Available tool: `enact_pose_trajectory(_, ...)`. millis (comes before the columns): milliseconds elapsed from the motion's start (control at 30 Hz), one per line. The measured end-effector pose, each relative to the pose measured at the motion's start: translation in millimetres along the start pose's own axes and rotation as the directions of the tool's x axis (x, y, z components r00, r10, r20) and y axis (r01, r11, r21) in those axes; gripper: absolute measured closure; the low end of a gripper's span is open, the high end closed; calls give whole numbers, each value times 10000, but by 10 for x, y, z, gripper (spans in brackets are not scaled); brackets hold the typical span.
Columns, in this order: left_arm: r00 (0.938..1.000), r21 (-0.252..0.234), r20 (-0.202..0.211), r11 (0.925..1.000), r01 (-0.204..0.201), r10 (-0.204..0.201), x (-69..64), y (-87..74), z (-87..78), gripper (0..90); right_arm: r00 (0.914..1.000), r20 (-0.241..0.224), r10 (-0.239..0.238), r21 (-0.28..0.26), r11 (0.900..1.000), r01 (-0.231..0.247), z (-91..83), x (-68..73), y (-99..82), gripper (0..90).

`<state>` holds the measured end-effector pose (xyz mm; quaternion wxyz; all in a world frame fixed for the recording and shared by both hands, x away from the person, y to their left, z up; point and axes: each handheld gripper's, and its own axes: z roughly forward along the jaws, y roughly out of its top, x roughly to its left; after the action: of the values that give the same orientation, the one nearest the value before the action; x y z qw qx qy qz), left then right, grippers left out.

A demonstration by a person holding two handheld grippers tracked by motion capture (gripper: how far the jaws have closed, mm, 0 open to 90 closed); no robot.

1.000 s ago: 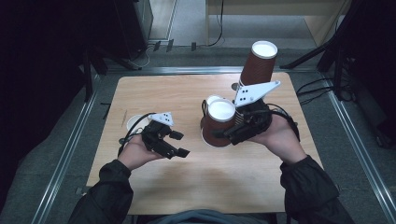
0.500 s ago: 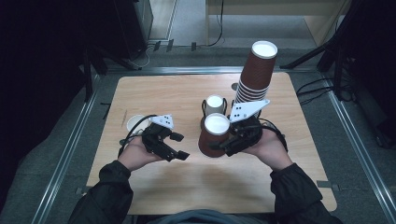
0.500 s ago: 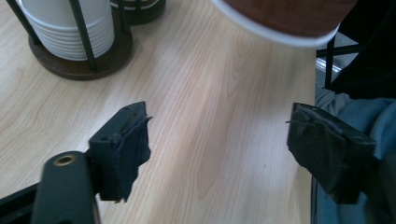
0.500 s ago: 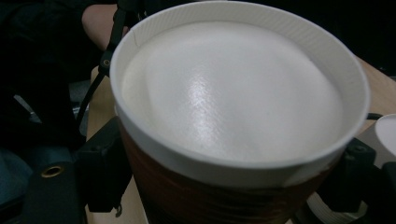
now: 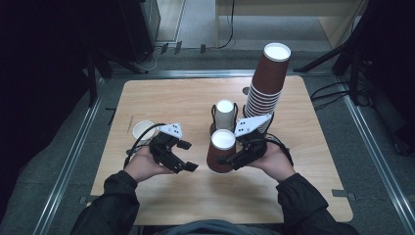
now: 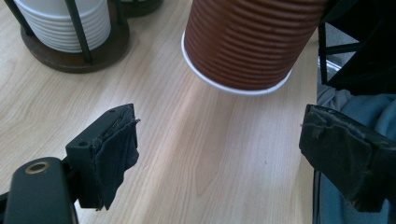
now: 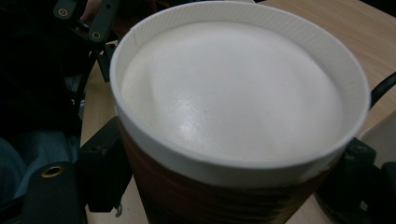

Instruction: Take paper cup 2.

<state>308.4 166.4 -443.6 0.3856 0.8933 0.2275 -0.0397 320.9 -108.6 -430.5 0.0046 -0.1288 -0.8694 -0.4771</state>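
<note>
Meanwhile the right gripper [image 5: 230, 160] clamps a brown paper cup [image 5: 220, 152] upside down, just near of the wire holder [image 5: 224, 119] packed with white lids. Left gripper [image 5: 185, 155], jaws just opening wide, holds nothing. Far right stands the cup stack [image 5: 266, 83].

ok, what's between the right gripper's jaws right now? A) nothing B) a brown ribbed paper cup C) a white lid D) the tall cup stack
B: in the right gripper view the jaws of the right gripper sit against both sides of the brown ribbed cup, and the high view shows the same cup in that gripper, apart from the tall cup stack.
</note>
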Motion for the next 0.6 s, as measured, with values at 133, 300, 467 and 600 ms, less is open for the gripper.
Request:
enact_pose_trajectory(133,9999,143,-127,9999,15,-13,-8,-15,21,116,9999,-109,3,138,9999,-1,75,-7,-55,186)
enact_pose_trajectory(300,9996,490,-294,9988,67,-53,10,-57,76,128,9998,-154,148,269,9995,-144,151,-30,-102,187)
enact_pose_trajectory(467,9999,451,-146,9990,40,-33,19,-75,91,128,9995,-288,157,84,9998,-154,241,-56,-142,187)
enact_pose_trajectory(600,10000,407,37,9992,15,-17,34,-105,120,118,9989,-462,126,44,9999,-124,317,-70,-155,188)
